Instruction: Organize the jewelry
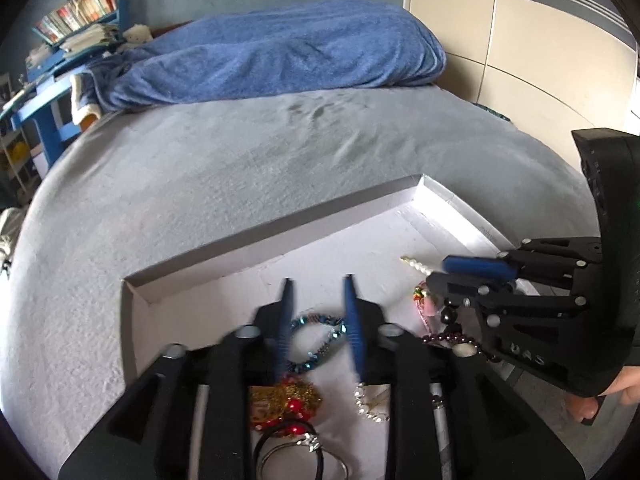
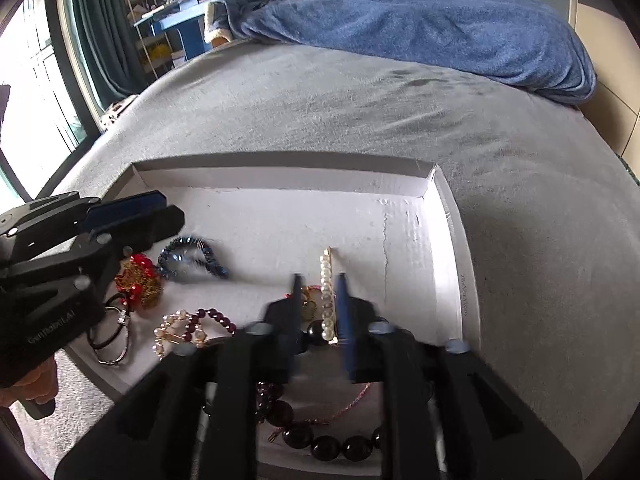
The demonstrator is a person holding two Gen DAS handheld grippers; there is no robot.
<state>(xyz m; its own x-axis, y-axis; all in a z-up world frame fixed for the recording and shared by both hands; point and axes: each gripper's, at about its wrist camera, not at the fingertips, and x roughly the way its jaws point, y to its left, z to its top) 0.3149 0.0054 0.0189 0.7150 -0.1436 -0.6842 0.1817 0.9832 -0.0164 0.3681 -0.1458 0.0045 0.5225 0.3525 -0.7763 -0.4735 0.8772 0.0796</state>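
A shallow white box (image 1: 280, 236) (image 2: 452, 240) lies on the grey bed and holds the jewelry. My left gripper (image 1: 318, 280) is open above a blue bead bracelet (image 1: 316, 356) (image 2: 192, 258); it also shows in the right wrist view (image 2: 160, 210). Below it lie a red-and-gold ornament (image 1: 288, 402) (image 2: 138, 280), a pearl piece (image 1: 370, 404) and a silver ring with a black hair tie (image 1: 296, 448) (image 2: 114, 336). My right gripper (image 2: 318, 278) is open over a pearl hair clip (image 2: 327, 296) (image 1: 418, 266); it also shows in the left wrist view (image 1: 440, 272). A dark bead bracelet (image 2: 332, 446) lies beneath it.
A maroon bead bracelet (image 2: 212, 320) with a pale bead chain (image 2: 172, 332) lies between the grippers. A folded blue blanket (image 1: 280, 52) lies at the far end of the bed. A blue shelf with books (image 1: 76, 20) stands far left, a wardrobe (image 1: 520, 40) at right.
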